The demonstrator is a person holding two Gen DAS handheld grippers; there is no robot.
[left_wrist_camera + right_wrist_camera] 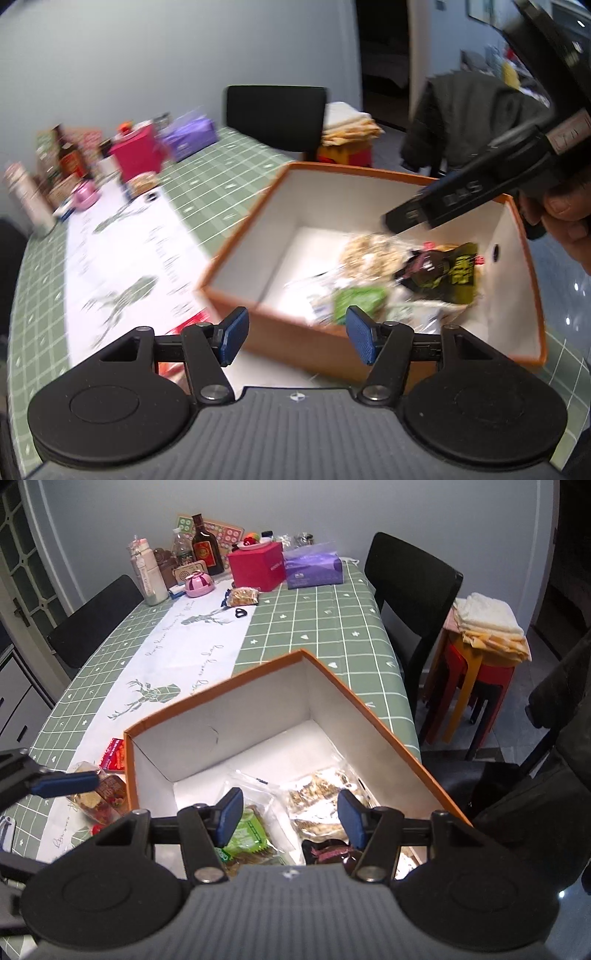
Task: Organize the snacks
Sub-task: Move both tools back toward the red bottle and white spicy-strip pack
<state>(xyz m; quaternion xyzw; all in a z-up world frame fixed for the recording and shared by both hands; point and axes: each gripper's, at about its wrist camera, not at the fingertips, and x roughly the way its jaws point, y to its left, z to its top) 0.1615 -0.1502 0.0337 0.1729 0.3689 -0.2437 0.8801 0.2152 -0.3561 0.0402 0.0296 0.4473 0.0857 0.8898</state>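
1. An orange box (pixel 373 716) with a white inside stands on the green checked table (pixel 314 627), at the near end by its edge; every place below is given from this box.
2. Inside the box, on its floor, lie several snack packets: a clear bag of pale puffed pieces (pixel 325 794), a green packet (pixel 247 834) and a dark packet with a pink label (pixel 328 853). They lie close together, some overlapping.
3. The right gripper (pixel 290 821) hangs above the box's near side, its blue pads (pixel 231 818) spread wide over the packets, with nothing between them.
4. The left gripper (pixel 297 334) sits at the box's outer wall, just outside the rim, jaws wide apart and holding nothing; its view is motion-blurred.
5. In the left wrist view the right gripper's black body reaches over the box's far corner, with a hand (pixel 569 225) gripping it.
6. Outside the box, just beside its left wall, more snacks lie on the white table runner (pixel 192 646): a red packet (pixel 114 755) and a clear bag with red contents (pixel 96 801).
7. Well beyond the box, at the table's far end, stand a pink-red carton (pixel 258 566), a purple tissue pack (pixel 314 566), a dark bottle (pixel 205 544) and a small bag of nuts (pixel 243 596).
8. To the right of the box, off the table, a black chair (pixel 410 583) and stacked red stools (pixel 476 672) stand.
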